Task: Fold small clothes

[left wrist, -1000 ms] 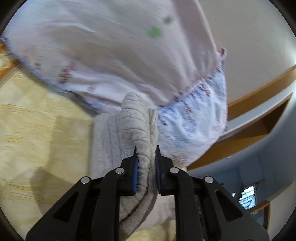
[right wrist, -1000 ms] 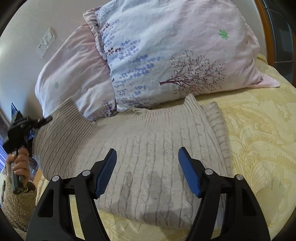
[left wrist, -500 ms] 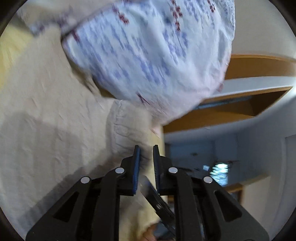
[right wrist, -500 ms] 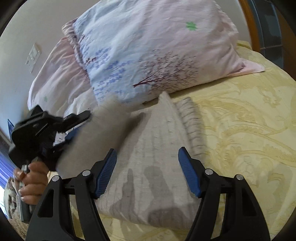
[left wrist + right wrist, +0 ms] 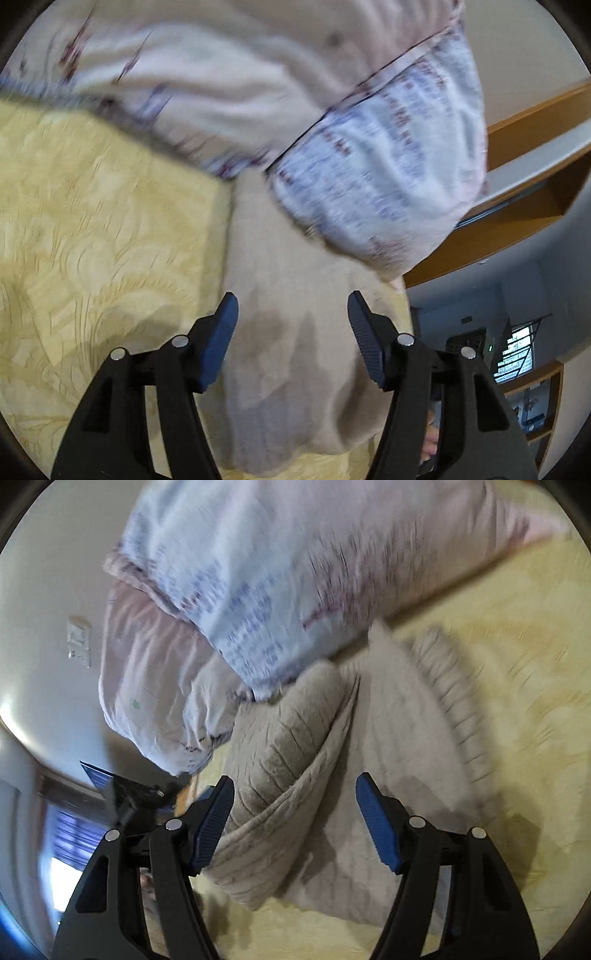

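A beige cable-knit sweater (image 5: 388, 746) lies on the yellow bedspread (image 5: 517, 686), its left side folded over onto the body as a raised flap (image 5: 288, 738). In the left wrist view the same sweater (image 5: 295, 332) lies below my left gripper (image 5: 291, 317), whose jaws are opening; the knit shows between and beyond the blue pads without being pressed. My right gripper (image 5: 294, 805) hovers open over the sweater's near edge, the pads clear of the cloth. The left gripper's black body (image 5: 129, 797) shows at the left of the right wrist view.
Two pale floral pillows (image 5: 295, 572) (image 5: 388, 184) lean against the wall just behind the sweater. A wooden headboard ledge (image 5: 517, 155) runs right of the pillows. A light switch (image 5: 79, 642) sits on the wall. Open bedspread (image 5: 92, 240) spreads to the left.
My left gripper carried the sweater's side over onto its body, then let go and opened. The right gripper rolled and drifted toward the sweater, staying open.
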`<state>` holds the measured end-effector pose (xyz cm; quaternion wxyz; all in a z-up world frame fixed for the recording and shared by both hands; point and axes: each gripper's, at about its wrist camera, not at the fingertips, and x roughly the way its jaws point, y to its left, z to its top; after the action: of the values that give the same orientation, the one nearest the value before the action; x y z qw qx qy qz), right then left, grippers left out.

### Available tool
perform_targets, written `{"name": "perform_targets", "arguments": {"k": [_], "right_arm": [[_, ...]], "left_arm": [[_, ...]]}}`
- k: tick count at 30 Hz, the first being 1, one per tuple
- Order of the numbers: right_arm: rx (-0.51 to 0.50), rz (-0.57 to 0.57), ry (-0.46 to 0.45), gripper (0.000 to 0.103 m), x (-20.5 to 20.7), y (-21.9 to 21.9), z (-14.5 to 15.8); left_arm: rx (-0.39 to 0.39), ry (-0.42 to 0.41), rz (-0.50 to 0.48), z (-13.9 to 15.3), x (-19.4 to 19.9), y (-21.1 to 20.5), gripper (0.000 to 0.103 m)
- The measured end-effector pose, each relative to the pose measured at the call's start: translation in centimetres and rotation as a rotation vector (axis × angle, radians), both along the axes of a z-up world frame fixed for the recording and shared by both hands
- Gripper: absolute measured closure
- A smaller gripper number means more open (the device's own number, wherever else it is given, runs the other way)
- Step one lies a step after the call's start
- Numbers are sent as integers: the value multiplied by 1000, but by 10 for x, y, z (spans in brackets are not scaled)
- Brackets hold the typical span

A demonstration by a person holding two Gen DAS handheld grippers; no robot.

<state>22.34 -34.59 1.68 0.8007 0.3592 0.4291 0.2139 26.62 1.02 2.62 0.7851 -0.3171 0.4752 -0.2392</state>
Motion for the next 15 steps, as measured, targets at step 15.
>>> {"name": "perform_targets", "arguments": {"k": [15], "right_arm": [[-32, -35, 73, 56, 28, 16, -7]], "left_arm": [[147, -65, -80, -3, -15, -27, 35]]}}
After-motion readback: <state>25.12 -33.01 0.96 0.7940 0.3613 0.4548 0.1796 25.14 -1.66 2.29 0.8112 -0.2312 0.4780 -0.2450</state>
